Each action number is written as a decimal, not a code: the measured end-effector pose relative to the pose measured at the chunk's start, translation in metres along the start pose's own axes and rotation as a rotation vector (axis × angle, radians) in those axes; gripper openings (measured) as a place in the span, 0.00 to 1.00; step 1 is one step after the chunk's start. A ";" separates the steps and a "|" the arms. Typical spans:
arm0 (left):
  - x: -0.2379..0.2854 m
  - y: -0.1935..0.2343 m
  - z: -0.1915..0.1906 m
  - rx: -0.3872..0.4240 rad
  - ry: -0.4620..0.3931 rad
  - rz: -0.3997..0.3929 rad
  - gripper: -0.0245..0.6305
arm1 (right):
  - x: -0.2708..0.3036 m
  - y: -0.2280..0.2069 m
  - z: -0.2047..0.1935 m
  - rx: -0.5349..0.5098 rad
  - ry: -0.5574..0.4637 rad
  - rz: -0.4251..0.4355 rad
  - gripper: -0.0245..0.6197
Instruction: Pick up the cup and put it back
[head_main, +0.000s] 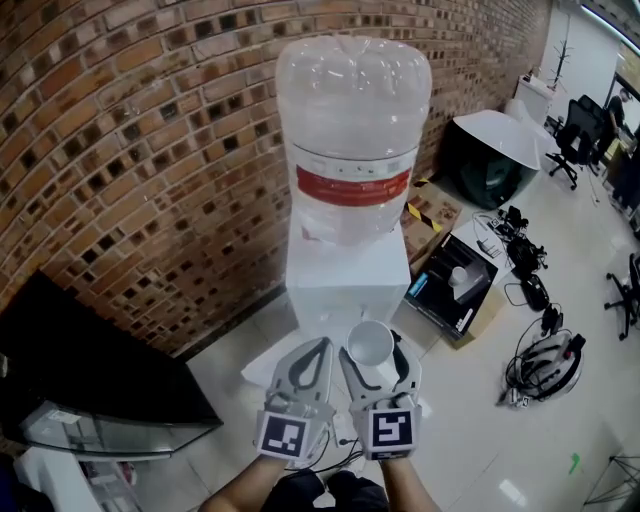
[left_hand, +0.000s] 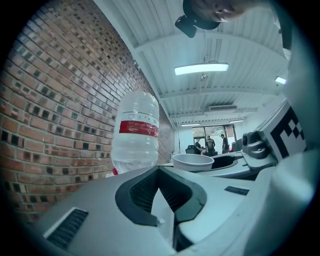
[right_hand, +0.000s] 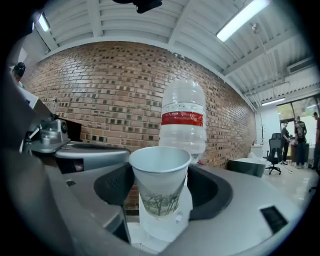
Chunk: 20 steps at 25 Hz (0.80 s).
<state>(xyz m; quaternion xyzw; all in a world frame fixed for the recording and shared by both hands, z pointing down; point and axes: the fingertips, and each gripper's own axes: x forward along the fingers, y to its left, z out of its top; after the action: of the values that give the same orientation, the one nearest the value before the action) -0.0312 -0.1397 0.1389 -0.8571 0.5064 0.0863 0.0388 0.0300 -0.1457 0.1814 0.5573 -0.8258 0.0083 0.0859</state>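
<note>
A white paper cup (head_main: 371, 343) with a tree print is held upright in front of the white water dispenser (head_main: 347, 275), which carries a large clear bottle (head_main: 352, 140). My right gripper (head_main: 372, 356) is shut on the cup, with a jaw pressing each side. In the right gripper view the cup (right_hand: 160, 187) fills the gap between the dark pads, with the bottle (right_hand: 183, 120) behind it. My left gripper (head_main: 321, 346) hovers just left of the cup, shut and holding nothing. In the left gripper view its pads (left_hand: 150, 192) meet, and the cup rim (left_hand: 192, 161) shows to the right.
A brick wall (head_main: 150, 150) runs behind the dispenser. A black cabinet (head_main: 90, 380) stands to the left. On the floor to the right lie an open box (head_main: 452, 285), a softbox light (head_main: 490, 150) and tangled cables (head_main: 545, 360). Office chairs (head_main: 575, 135) stand farther off.
</note>
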 end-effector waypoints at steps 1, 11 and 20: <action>0.001 0.001 -0.010 0.002 0.008 -0.002 0.03 | 0.003 -0.001 -0.011 -0.002 0.010 0.001 0.56; -0.002 0.017 -0.146 -0.008 0.039 -0.015 0.03 | 0.047 0.011 -0.141 -0.020 0.032 0.016 0.56; -0.011 0.033 -0.290 0.000 0.021 -0.020 0.03 | 0.094 0.017 -0.282 -0.008 0.018 0.007 0.56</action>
<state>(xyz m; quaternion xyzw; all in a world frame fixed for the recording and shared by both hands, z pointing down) -0.0338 -0.1913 0.4265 -0.8631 0.4980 0.0767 0.0345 0.0174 -0.1946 0.4751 0.5539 -0.8271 0.0101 0.0954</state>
